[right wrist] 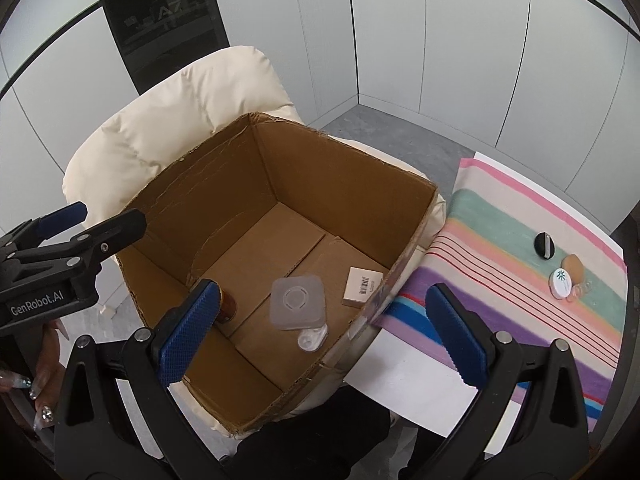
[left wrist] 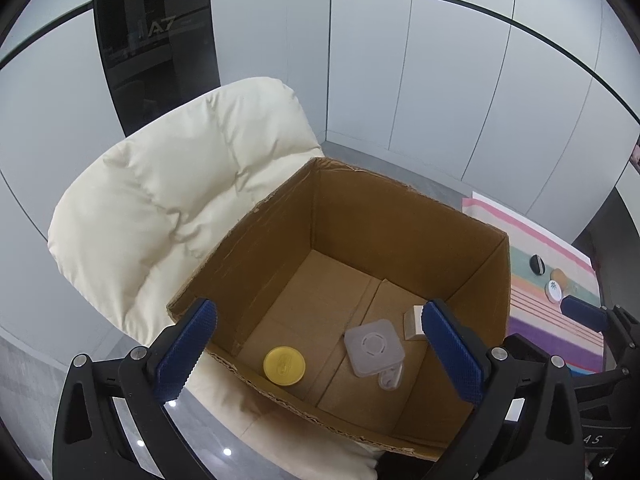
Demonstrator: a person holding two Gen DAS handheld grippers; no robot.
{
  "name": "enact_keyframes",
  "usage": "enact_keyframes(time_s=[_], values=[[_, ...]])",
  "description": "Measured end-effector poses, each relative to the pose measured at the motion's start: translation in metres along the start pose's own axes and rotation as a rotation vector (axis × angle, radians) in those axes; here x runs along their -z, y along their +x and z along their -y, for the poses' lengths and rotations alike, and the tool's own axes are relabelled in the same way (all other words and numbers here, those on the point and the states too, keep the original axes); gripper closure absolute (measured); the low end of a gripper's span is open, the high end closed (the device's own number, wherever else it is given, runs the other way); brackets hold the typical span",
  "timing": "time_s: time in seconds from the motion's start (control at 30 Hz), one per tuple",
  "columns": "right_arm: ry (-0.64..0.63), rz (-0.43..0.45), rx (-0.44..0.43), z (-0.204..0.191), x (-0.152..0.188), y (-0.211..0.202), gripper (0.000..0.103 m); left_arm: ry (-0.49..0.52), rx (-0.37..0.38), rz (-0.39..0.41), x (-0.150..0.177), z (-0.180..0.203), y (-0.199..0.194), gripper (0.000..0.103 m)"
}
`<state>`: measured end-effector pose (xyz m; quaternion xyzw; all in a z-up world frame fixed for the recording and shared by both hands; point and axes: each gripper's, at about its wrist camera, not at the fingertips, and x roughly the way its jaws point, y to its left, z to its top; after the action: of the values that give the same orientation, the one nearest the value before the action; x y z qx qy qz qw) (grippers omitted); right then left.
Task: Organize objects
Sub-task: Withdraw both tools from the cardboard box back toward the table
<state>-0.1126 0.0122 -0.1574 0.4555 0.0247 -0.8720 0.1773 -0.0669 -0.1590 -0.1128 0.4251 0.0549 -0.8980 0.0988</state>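
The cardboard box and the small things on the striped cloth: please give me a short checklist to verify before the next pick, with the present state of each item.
1. Left gripper is empty and open: ok.
2. Right gripper is empty and open: ok.
3. Cardboard box sits upright on the cream cushion with its top open: ok.
4. Box floor still has room beside the yellow lid, clear square container and barcode box: ok.
5. Items still wait on the striped cloth: black round item, white round tin, tan round piece: ok.
6. Whether the tin and the tan piece touch: cannot tell.
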Motion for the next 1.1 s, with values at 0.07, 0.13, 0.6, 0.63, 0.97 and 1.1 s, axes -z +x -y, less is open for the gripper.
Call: enact_keyframes(time_s=[0.07, 0.13, 0.6, 0.63, 0.97, 1.1], values=[[0.003, 0.0, 0.005, 0.001, 0.001, -0.002, 0.0, 0.005, 0.002, -0.003, 0.0, 0.0, -0.001, 0.0], [0.003, -0.001, 0.007, 0.002, 0.001, -0.004, 0.0, 0.013, 0.001, -0.006, 0.001, 0.0, -0.002, 0.0], [0.037, -0.001, 0.0, 0.005, 0.015, -0.038, 0.0, 0.081, 0.056, -0.07, 0.023, -0.01, -0.037, 0.0], [0.044, -0.008, -0.001, 0.005, 0.018, -0.041, 0.0, 0.078, 0.06, -0.077, 0.027, -0.011, -0.04, 0.0], [0.069, 0.0, 0.03, -0.003, 0.058, -0.082, 0.0, 0.061, 0.042, -0.054, 0.058, -0.014, -0.081, 0.0], [0.051, 0.006, 0.047, -0.011, 0.078, -0.1, 0.0, 0.067, 0.026, -0.038, 0.075, -0.011, -0.1, 0.0]])
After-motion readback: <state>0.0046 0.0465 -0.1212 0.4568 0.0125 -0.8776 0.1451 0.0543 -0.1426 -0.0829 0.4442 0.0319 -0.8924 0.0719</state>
